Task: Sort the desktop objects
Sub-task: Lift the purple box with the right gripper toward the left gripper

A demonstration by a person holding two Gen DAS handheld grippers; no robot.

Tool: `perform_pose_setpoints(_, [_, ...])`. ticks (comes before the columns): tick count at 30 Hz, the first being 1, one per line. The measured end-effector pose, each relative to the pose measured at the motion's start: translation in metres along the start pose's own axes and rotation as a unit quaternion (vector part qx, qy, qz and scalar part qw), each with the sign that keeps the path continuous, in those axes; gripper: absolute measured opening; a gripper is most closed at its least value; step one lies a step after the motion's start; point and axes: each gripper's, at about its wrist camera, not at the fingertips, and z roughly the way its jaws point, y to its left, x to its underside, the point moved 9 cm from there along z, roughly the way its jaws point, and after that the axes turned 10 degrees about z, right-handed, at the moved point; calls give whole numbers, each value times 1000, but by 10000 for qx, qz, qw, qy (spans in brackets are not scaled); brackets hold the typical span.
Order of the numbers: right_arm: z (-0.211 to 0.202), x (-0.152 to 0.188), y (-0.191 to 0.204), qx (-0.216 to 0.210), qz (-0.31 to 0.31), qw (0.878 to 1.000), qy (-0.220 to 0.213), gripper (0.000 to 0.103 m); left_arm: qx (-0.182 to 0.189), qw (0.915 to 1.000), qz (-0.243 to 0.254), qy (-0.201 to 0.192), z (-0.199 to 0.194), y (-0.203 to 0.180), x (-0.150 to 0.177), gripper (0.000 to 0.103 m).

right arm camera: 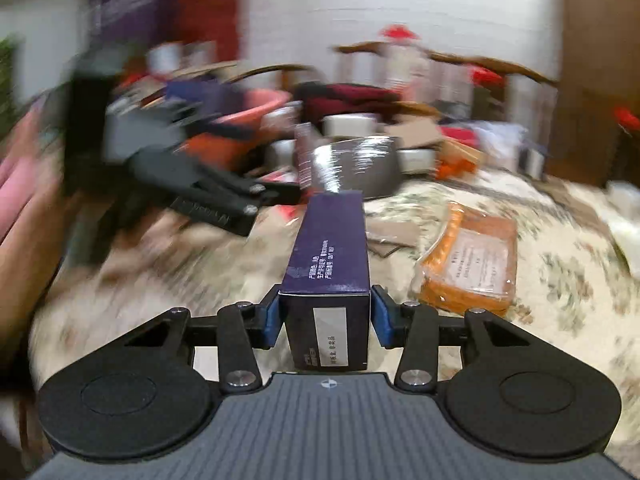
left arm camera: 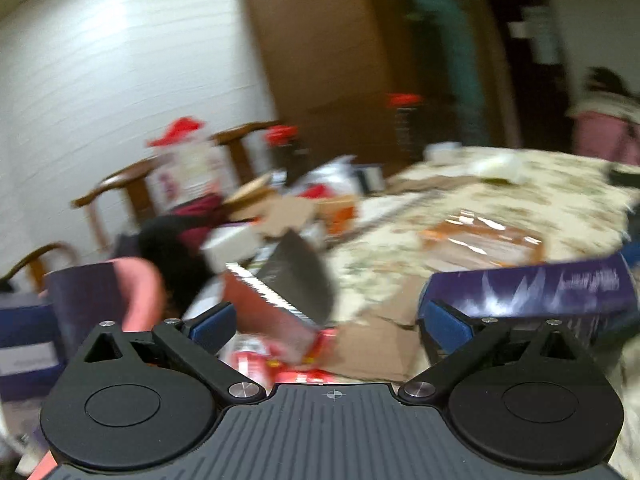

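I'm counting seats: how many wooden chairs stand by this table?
3 chairs along the white wall: one far left, one in the middle, one furthest right. More may be hidden.

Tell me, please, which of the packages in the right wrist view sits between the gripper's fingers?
The long purple box, between the right gripper pads; the orange packet lies flat on the floral tablecloth.

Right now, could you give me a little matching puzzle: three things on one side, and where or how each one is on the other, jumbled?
1 purple box
2 orange packet
3 left tool

a open, gripping nothing
b lying flat on the flowered cloth
c clamped in the right tool

Pairs: 1-c, 2-b, 3-a
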Motion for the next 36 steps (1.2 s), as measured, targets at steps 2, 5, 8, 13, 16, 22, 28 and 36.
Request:
perform_pose_setpoints(2, [-4,9,-16,-350,-138,9978,548,49,190,9992,360,-61,-2,-8,4,103])
perform_pose_setpoints(5, [-7,10,-42,-807,-29,9929,877,48,80,9955,946,-14,-3,-14,3,103])
perform_pose_setpoints(8, [-13,4,-61,-965,-40,9911,911,48,170,9893,1441,-134,-6,-20,-10,103])
perform_pose_setpoints(13, [-20,11,-69,-1184,-181,9871,1059,48,535,9737,2211,-122,11,-34,-36,103])
perform_pose_setpoints(16, [-24,18,-63,-1304,-330,9850,1078,48,696,9609,2679,-59,29,-46,-41,103])
perform_pose_setpoints(22, [-35,27,-55,-1468,-658,9809,1090,48,1643,9272,3361,-199,32,-69,-39,103])
perform_pose_setpoints(28, [-38,30,-56,-1646,-790,9761,1182,49,2261,9078,3530,-138,30,-84,-34,101])
perform_pose_setpoints(36, [-38,30,-62,-1838,-686,9733,1191,49,3297,8798,3421,-165,-9,-87,-21,101])
